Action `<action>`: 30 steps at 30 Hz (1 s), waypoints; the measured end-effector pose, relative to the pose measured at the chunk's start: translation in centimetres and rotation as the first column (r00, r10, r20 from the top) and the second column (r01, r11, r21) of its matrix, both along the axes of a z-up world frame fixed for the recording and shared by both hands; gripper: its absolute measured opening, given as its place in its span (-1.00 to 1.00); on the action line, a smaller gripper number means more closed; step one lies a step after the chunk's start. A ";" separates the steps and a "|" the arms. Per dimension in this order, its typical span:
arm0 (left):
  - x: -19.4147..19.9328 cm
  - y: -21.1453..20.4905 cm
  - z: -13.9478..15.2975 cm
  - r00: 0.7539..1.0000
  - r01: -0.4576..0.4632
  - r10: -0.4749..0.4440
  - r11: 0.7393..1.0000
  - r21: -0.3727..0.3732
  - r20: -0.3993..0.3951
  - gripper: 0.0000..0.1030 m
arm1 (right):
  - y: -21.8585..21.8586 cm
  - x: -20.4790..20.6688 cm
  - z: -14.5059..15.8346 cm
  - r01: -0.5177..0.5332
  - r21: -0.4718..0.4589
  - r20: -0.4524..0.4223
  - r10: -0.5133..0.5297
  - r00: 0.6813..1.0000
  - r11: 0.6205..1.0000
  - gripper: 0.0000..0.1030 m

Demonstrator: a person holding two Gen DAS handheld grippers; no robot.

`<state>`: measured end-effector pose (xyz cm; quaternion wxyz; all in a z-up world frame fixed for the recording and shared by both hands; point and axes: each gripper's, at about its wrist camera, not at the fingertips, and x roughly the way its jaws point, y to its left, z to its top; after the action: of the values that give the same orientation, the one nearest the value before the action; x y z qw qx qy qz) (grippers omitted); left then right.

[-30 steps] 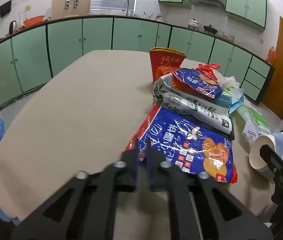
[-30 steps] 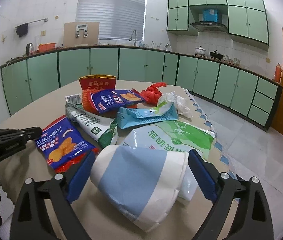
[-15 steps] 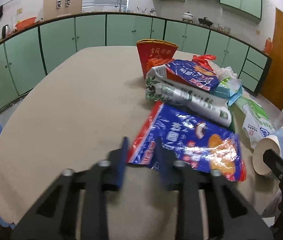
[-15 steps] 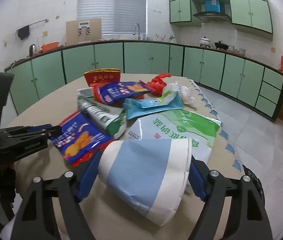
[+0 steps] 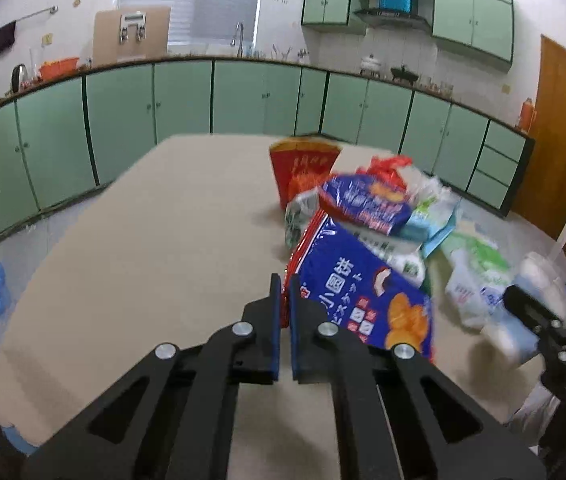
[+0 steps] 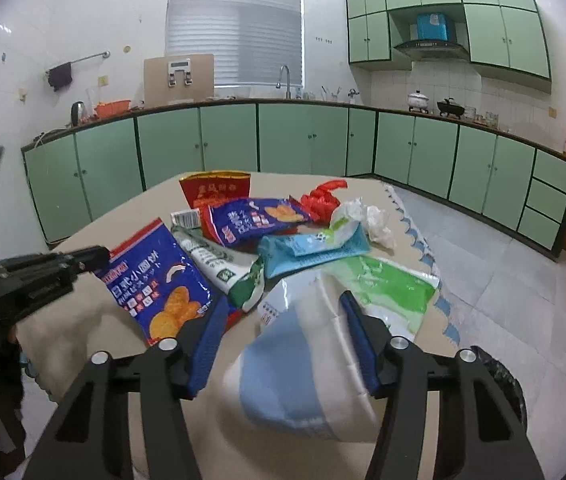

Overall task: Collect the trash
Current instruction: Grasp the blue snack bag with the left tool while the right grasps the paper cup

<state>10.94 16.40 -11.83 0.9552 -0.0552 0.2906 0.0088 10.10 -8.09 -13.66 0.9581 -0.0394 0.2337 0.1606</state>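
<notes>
1. The left gripper [image 5: 285, 280] now has its jaws pinched together on the red edge of the blue cracker bag [image 5: 357, 300]; a second ago they stood apart around that edge, and the bag lay flat on the table [image 5: 155, 240]. Now the bag tilts up off the cloth by its held corner
2. The right gripper [image 6: 283, 300] has narrowed from wide open and its jaws are closing on the paper cup [image 6: 303, 368], which lies on its side between them. The far pad looks to press the cup's wall; the near one I cannot tell
3. Judged from this, two pieces of trash are being secured at once, and the rest of the pile waits mid-table
4. The bag is glossy crinkled film, thin and floppy, likely to swing when carried. The cup is a stiff white and pale-blue paper cone, easy to crush. Behind lie a green-and-white pouch [image 6: 383, 288], a teal wrapper [image 6: 311, 248], a red bag [image 6: 215, 190] standing upright, and crumpled white tissue [image 6: 375, 220]
</notes>
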 end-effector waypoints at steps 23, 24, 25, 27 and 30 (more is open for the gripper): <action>-0.5 -0.4 1.4 0.999 0.006 -0.006 1.000 0.004 0.040 -1.00 | 0.1 -0.2 -1.7 -0.004 -0.130 -0.035 -0.001 0.999 0.992 0.54; -0.4 -0.4 1.3 0.999 0.007 -0.007 1.000 0.004 0.040 -1.00 | 0.0 -0.3 -1.5 0.003 -0.136 -0.027 -0.007 1.000 0.991 0.56; -0.4 -0.5 1.3 0.999 0.008 -0.008 1.000 0.004 0.039 -1.00 | -0.2 -0.3 -1.2 0.010 -0.144 -0.021 -0.013 1.000 0.989 0.59; -0.4 -0.5 1.2 0.999 0.009 -0.009 1.000 0.003 0.038 -1.00 | -0.5 -0.1 -0.8 0.023 -0.158 -0.012 -0.025 1.000 0.987 0.63; -0.3 -0.6 1.2 0.999 0.013 -0.013 1.000 0.000 0.038 -1.00 | -1.6 -0.1 -0.4 0.048 -0.156 -0.011 -0.051 0.999 0.987 0.65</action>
<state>10.69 15.85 -10.68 0.9606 -0.0535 0.2729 0.0016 10.01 -9.67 -14.08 0.9540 -0.1073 0.2537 0.1183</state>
